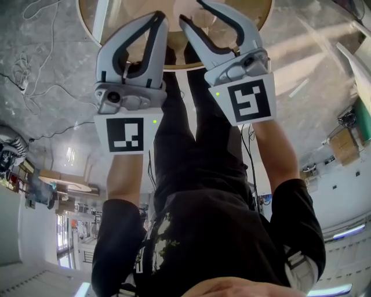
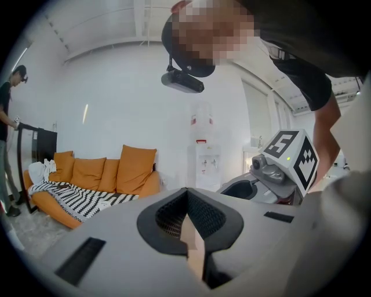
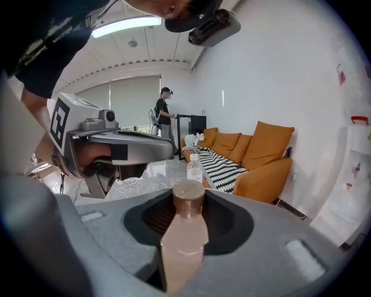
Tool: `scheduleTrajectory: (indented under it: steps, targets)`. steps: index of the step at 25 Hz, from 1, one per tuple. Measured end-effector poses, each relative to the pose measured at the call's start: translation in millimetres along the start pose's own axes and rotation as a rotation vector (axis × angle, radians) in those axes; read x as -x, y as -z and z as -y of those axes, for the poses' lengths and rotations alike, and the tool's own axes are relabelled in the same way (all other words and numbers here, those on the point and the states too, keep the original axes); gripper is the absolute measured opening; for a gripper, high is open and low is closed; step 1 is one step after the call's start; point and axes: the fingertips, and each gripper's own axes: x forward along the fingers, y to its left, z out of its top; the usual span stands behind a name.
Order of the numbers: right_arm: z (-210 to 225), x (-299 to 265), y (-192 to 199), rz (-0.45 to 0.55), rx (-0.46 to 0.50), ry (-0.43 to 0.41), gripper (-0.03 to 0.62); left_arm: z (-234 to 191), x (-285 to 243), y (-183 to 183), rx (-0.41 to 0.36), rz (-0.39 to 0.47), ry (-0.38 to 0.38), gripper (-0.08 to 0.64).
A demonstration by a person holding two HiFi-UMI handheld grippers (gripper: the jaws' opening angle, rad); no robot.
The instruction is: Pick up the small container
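Right gripper [image 3: 188, 200] is clamped on the small container [image 3: 184, 241], a pinkish bottle with a brown cap, upright between its pads. Left gripper [image 2: 186, 194] has its jaw tips together; a tan sliver in its gap is unidentifiable. In the head view, the round table [image 1: 262, 13] lies at 12 o'clock beyond both.
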Motion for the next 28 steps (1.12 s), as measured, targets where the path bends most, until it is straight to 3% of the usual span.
scheduleTrajectory:
  steps: [15, 22, 28]
  targets:
    - [-12, 68, -118, 0.011, -0.025, 0.04, 0.132, 3, 41, -126, -0.068, 0.023, 0.006, 0.008]
    - [-7, 106, -179, 0.033, -0.021, 0.061, 0.132, -6, 69, -179, -0.061, 0.009, -0.08, 0.008]
    - [-10, 132, -219, 0.051, -0.038, 0.078, 0.132, -2, 86, -226, -0.06, 0.047, -0.091, 0.008]
